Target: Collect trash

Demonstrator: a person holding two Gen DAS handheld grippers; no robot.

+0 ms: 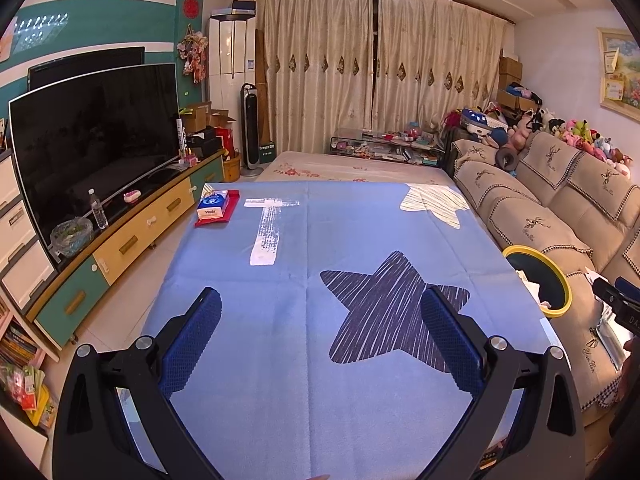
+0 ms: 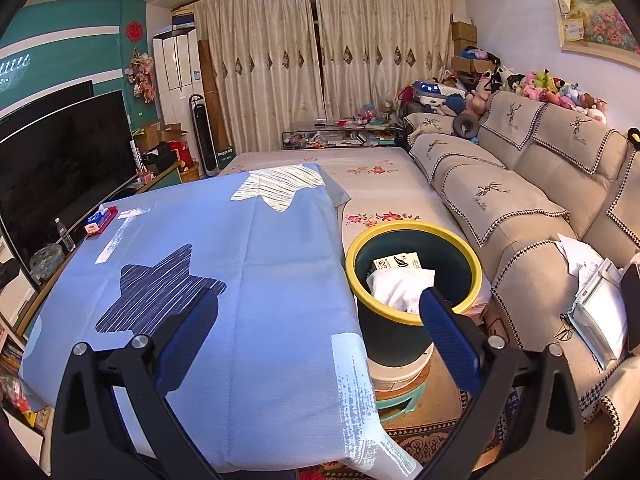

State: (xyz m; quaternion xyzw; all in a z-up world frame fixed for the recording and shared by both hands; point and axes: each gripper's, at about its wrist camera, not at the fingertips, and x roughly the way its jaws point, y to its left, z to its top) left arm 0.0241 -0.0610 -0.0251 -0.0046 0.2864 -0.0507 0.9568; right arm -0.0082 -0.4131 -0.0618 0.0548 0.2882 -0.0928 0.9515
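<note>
Blue star-print cloth (image 1: 280,280) covers the table. Left gripper (image 1: 320,316) hovers above it, jaws spread wide, nothing held. Right gripper (image 2: 320,316) likewise wide apart and empty, over the table edge. Yellow-rimmed bin (image 2: 416,280) beside the table holds white tissue (image 2: 396,286) and a small box (image 2: 396,262). Tissue pack (image 1: 214,205) sits at the far corner.

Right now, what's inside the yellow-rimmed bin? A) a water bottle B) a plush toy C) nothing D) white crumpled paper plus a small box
D: the right wrist view looks down into the bin and shows white crumpled paper with a small printed box behind it; both tongs are open and hold nothing.
</note>
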